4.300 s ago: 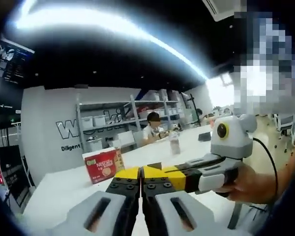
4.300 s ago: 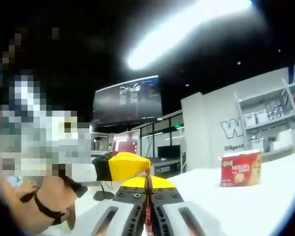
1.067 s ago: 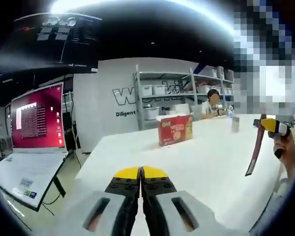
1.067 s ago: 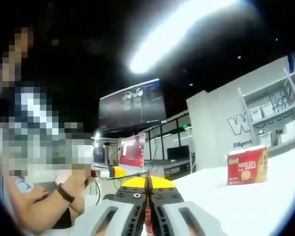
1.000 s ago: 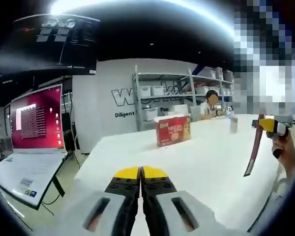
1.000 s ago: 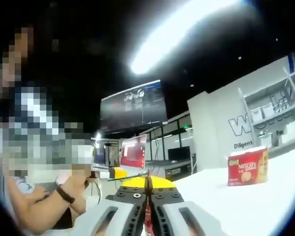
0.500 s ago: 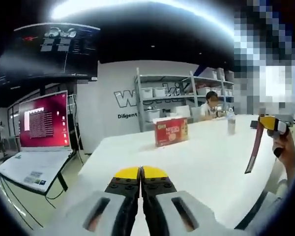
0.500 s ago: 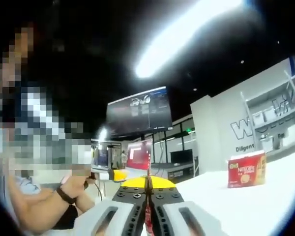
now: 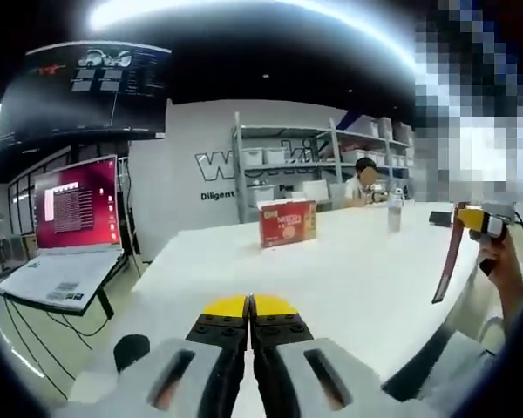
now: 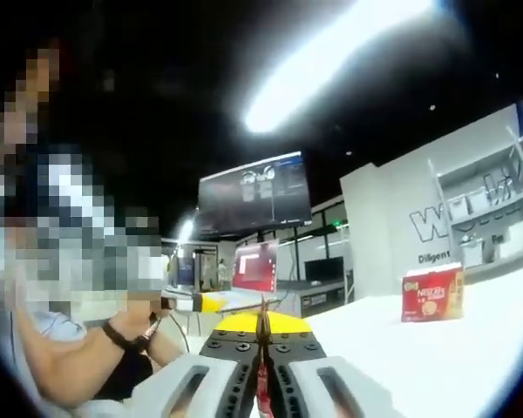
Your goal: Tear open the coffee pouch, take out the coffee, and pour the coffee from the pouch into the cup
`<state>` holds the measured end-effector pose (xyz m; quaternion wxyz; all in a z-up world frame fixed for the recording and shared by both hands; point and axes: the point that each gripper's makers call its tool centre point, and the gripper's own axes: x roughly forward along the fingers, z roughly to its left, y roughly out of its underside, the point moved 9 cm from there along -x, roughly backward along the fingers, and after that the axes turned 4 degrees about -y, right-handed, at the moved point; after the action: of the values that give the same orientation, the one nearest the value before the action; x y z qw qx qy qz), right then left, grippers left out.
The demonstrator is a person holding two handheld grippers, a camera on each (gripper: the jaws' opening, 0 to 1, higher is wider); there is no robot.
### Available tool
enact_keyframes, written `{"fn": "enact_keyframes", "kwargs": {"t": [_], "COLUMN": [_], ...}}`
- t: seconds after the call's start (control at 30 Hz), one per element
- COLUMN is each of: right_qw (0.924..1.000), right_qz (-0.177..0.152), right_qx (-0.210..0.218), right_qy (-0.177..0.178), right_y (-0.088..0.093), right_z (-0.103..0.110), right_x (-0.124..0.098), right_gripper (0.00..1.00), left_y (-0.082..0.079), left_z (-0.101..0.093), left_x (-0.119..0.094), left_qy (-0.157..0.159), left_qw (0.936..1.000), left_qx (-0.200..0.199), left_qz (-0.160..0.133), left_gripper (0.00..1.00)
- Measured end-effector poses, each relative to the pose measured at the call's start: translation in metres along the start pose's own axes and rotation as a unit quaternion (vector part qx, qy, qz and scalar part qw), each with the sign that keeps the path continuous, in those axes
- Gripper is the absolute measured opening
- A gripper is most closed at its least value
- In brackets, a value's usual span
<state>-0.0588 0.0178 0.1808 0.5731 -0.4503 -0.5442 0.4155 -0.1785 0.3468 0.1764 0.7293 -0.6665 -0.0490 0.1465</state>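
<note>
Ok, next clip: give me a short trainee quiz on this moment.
1. True or false: the red box stands on the white table.
2. What do the right tongs grip? A) a cup B) a thin red pouch C) a bottle
3. Fill in: in the left gripper view, the laptop has its lid open and its screen glows ____.

Key: 1 true; 2 B; 3 red.
</note>
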Motion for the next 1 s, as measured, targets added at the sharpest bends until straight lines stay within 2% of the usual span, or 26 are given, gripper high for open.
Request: {"fn": "enact_keyframes", "kwargs": {"t": [0.13, 0.23, 0.33, 0.5, 0.67, 0.8, 0.9, 1.0], "right_qw": [1.0, 1.0, 1.0, 0.9998, 0.9996, 0.9993, 0.9992, 0.9992], "right_qz": [0.0, -0.001, -0.002, -0.003, -0.004, -0.005, -0.007, -0.007], "right_qx": [-0.001, -0.003, -0.004, -0.012, -0.022, -0.028, -0.03, -0.032], "right_qy": [-0.001, -0.004, -0.009, -0.016, -0.02, -0.024, -0.025, -0.024], "right_y": [-0.003, -0.006, -0.007, -0.01, -0.015, -0.017, -0.017, -0.017], "right_z": [0.011, 0.02, 0.03, 0.047, 0.058, 0.063, 0.065, 0.066], "right_x": [-0.009, -0.012, -0.015, -0.019, -0.021, -0.02, -0.02, -0.022], "right_gripper": [0.01, 0.01, 0.01, 0.01, 0.01, 0.01, 0.01, 0.01], "left_y": [0.01, 0.013, 0.013, 0.01, 0.017, 0.018, 0.015, 0.014], "left_z": [0.006, 0.013, 0.014, 0.021, 0.033, 0.035, 0.034, 0.031], "left_x": [-0.014, -0.03, -0.044, -0.067, -0.077, -0.079, -0.079, -0.078], "left_qy": [-0.015, -0.024, -0.028, -0.052, -0.075, -0.08, -0.078, -0.078], "left_qw": [0.9997, 0.9995, 0.9994, 0.9985, 0.997, 0.9965, 0.9964, 0.9963], "left_qx": [0.003, -0.011, -0.015, -0.014, -0.018, -0.02, -0.019, -0.018], "left_qz": [0.018, 0.018, 0.011, -0.012, -0.006, -0.015, -0.025, -0.033], "left_gripper": [0.03, 0.03, 0.03, 0.04, 0.04, 0.05, 0.14, 0.16]}}
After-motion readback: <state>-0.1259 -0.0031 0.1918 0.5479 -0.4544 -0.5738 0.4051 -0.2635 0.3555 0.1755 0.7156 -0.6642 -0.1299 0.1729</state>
